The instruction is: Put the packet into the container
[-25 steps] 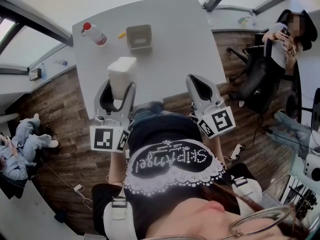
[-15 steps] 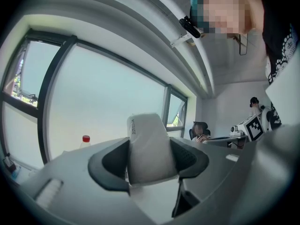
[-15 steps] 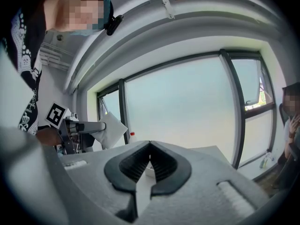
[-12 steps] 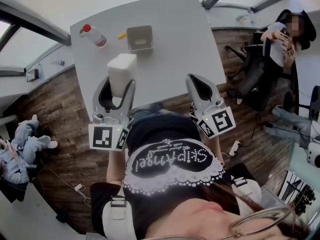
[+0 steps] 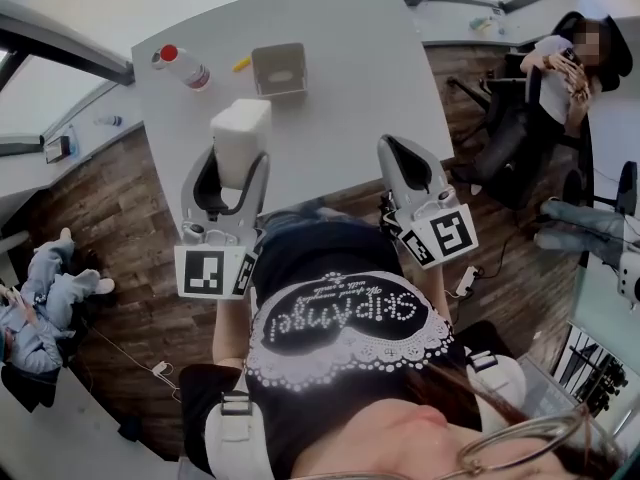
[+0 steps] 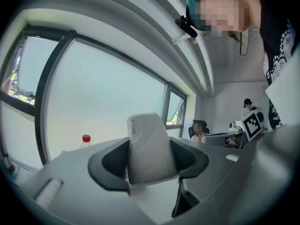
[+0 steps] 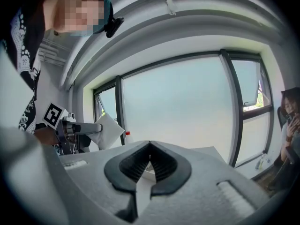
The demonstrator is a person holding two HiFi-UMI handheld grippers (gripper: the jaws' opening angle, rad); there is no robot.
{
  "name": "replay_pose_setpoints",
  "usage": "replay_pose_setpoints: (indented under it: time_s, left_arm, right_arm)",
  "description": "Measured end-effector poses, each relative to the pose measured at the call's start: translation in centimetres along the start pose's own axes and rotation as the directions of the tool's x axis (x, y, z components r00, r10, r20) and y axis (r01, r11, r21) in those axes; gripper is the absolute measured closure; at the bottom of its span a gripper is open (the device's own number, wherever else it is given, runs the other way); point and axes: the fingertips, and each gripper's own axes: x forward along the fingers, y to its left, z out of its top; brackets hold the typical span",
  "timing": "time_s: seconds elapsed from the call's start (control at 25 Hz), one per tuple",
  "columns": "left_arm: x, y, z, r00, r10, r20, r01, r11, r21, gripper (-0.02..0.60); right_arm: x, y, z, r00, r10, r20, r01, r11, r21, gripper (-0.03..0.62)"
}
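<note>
So in the head view the left gripper (image 5: 238,158) sits left of centre over the near edge of the white table (image 5: 340,98), and it's got the white packet (image 5: 240,133) clamped between its jaws, which stand pretty wide around it. The left gripper view shows the same thing: the packet (image 6: 147,139) is pinched on both sides and sticks up above the pads. The container (image 5: 280,88) is further up the frame on the table, well apart from the packet. A red-capped bottle (image 5: 183,66) lies to the upper left of it. The right gripper (image 5: 395,146), over on the right, has its jaws closed together on nothing.
</note>
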Motion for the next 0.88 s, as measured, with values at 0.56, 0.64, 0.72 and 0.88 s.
replay_pose_setpoints:
  time_s: [0.56, 0.64, 0.72, 0.88]
  left_arm:
    - [1.2, 2.0, 0.4, 1.000, -0.019, -0.005, 0.019, 1.000, -0.014, 0.314]
    - [1.4, 2.2, 0.3, 1.000, -0.024, -0.006, 0.024, 1.000, -0.016, 0.314]
    - [1.6, 2.2, 0.3, 0.999, -0.032, -0.009, 0.032, 0.999, -0.017, 0.314]
    - [1.9, 2.7, 0.4, 0.999, -0.048, -0.013, 0.048, 0.999, -0.017, 0.314]
  right_arm:
    - [0.5, -3.2, 3.8, 0.995, -0.089, 0.054, 0.091, 0.995, -0.040, 0.594]
    - [0.6, -3.4, 3.4, 0.994, -0.098, 0.039, 0.099, 0.994, -0.035, 0.594]
    - [0.5, -3.5, 3.1, 0.994, -0.108, 0.028, 0.109, 0.993, -0.033, 0.594]
    - [0.8, -3.4, 3.1, 0.991, -0.128, 0.025, 0.128, 0.991, -0.029, 0.594]
